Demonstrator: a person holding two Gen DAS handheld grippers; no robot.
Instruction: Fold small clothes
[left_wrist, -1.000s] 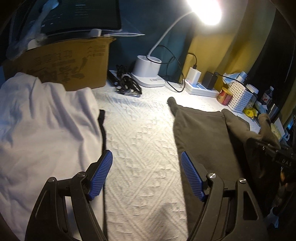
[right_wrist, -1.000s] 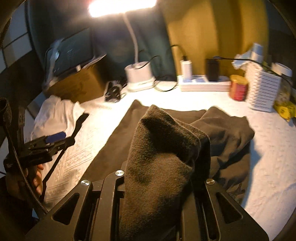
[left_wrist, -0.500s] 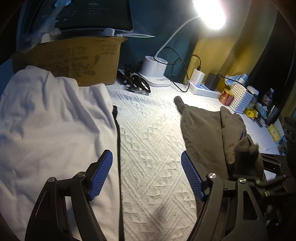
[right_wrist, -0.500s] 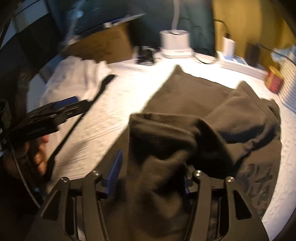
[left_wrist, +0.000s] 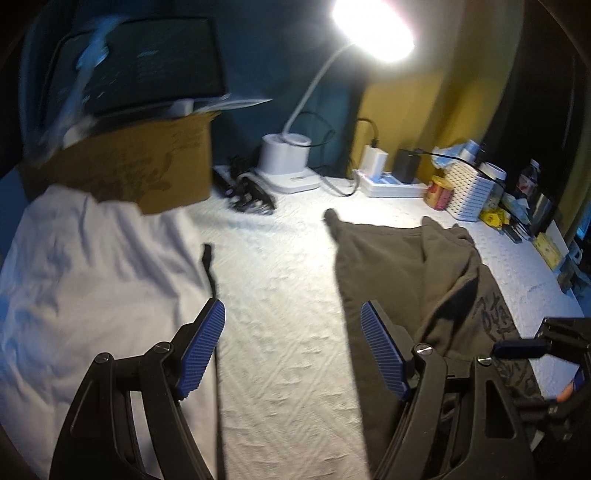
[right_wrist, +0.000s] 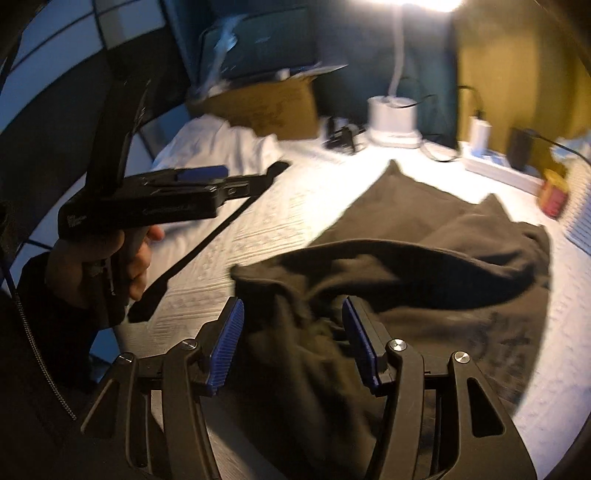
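my right tongs (right_wrist: 291, 341) sit wide open over the dark shirt (right_wrist: 424, 258), gripping nothing; left tongs (left_wrist: 291, 349) gape empty above the table (left_wrist: 280, 295)

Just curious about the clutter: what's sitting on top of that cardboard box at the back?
On the cardboard box rests a dark flat screen-like panel with clear plastic wrapping beside it. The box's contents are covered.

Two garments: one dark brown garment (right_wrist: 424, 236), one white garment (left_wrist: 92, 266); one cardboard box (left_wrist: 136, 173).
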